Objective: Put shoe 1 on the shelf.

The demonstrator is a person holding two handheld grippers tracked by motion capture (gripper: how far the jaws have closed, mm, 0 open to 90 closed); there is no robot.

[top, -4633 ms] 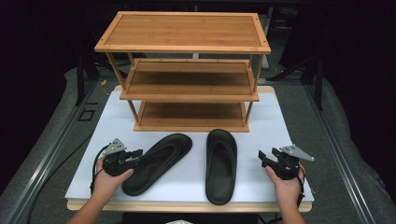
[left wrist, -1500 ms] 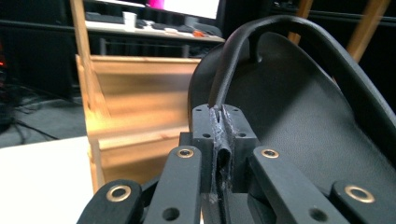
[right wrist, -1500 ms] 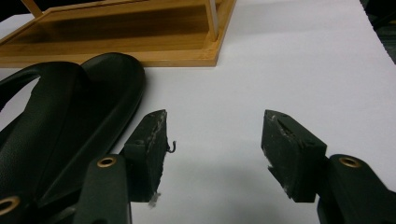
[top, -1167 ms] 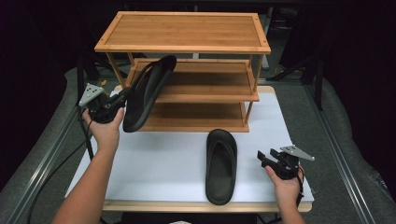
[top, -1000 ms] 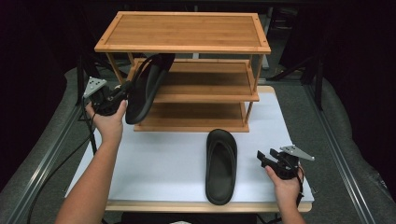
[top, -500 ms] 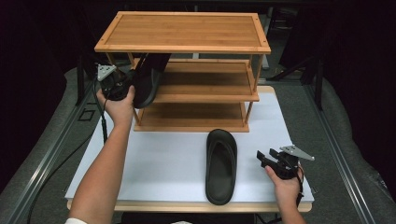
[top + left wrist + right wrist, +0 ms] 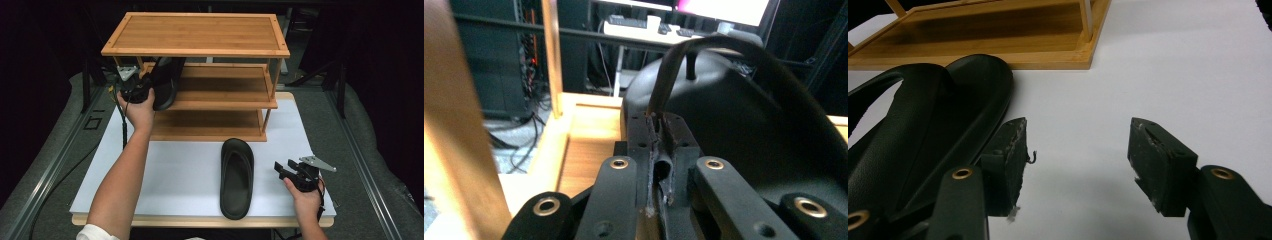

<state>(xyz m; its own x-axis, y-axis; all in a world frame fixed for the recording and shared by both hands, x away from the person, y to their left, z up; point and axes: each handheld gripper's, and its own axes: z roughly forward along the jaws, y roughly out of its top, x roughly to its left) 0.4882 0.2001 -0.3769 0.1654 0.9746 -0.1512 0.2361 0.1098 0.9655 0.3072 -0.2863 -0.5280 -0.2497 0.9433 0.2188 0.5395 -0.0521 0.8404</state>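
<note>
- High view: left gripper (image 7: 142, 90) holds a black slipper (image 7: 167, 82) at the rack's (image 7: 200, 35) middle shelf; second slipper (image 7: 237, 177) lies on the white board (image 7: 175, 170).
- Left gripper view: jaws pinch the slipper's strap (image 7: 664, 95).
- Right gripper view: right gripper (image 7: 1075, 150) spread, empty, beside the second slipper.

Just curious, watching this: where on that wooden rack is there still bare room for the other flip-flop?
The top shelf is bare; so are the middle shelf right of the held flip-flop and the bottom shelf. The middle shelf's left end is crowded.
</note>
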